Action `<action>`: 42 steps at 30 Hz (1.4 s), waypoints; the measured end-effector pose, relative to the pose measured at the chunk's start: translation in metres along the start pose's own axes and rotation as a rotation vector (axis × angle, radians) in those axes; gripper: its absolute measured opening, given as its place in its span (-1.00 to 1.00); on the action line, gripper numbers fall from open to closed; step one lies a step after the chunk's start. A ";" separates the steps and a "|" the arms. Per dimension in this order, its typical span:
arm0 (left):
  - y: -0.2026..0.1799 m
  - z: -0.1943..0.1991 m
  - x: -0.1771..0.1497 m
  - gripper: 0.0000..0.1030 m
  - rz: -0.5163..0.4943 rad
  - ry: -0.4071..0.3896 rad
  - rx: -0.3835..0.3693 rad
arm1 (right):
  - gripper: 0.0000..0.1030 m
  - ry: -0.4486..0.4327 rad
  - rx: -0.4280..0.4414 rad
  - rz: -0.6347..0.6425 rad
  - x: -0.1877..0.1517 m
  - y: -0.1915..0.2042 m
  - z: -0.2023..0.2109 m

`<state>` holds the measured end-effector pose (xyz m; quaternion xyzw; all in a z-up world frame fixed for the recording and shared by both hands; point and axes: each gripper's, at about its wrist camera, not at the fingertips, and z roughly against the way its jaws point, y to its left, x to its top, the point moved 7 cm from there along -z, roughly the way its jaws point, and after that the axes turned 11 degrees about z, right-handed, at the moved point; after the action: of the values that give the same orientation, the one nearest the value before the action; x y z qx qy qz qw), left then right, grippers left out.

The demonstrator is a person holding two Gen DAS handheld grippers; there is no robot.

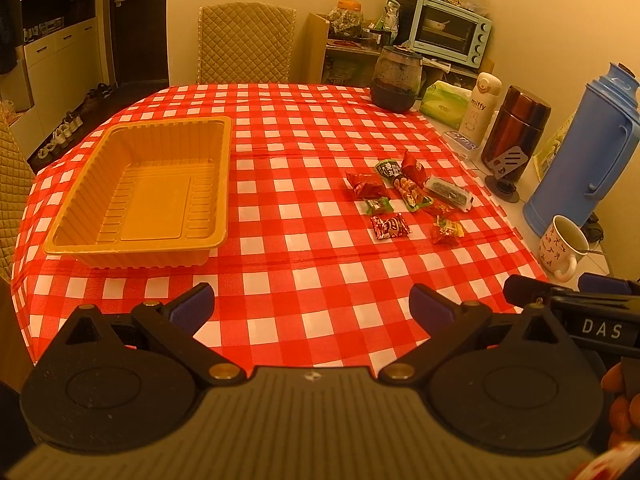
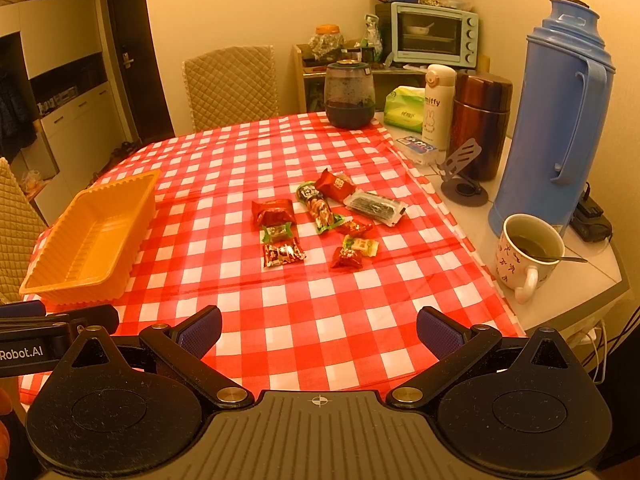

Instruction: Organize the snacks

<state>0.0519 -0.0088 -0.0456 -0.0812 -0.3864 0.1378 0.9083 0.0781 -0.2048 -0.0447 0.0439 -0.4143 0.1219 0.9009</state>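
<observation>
The left gripper (image 1: 311,307) and right gripper (image 2: 319,330) are both held with fingers spread wide and nothing between them, low over the near edge of the red-checked tablecloth (image 2: 280,320). A cluster of wrapped snacks (image 2: 320,220) (mostly red and green wrappers, perhaps nine) is scattered mid-table, well apart from the orange plastic tray (image 1: 144,196), seen bare at the left.

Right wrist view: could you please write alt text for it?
Open right tool hovers over a red-checked tablecloth; wrapped snacks lie scattered mid-table, an empty orange tray sits left, a mug right.
</observation>
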 end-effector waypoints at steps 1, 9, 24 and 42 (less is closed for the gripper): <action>0.000 0.000 0.000 1.00 0.000 -0.001 0.000 | 0.99 0.000 0.000 0.000 0.000 -0.001 0.000; 0.000 -0.001 0.000 1.00 -0.001 -0.001 0.000 | 0.99 0.001 -0.001 -0.003 0.000 -0.002 0.001; 0.000 0.000 0.001 1.00 -0.003 -0.003 -0.001 | 0.99 -0.002 -0.002 -0.003 0.000 -0.003 0.002; 0.000 0.000 0.002 1.00 -0.002 -0.004 -0.002 | 0.99 -0.001 -0.003 -0.003 0.000 -0.003 0.002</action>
<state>0.0529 -0.0087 -0.0443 -0.0812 -0.3883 0.1366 0.9077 0.0775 -0.2078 -0.0431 0.0431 -0.4149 0.1200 0.9009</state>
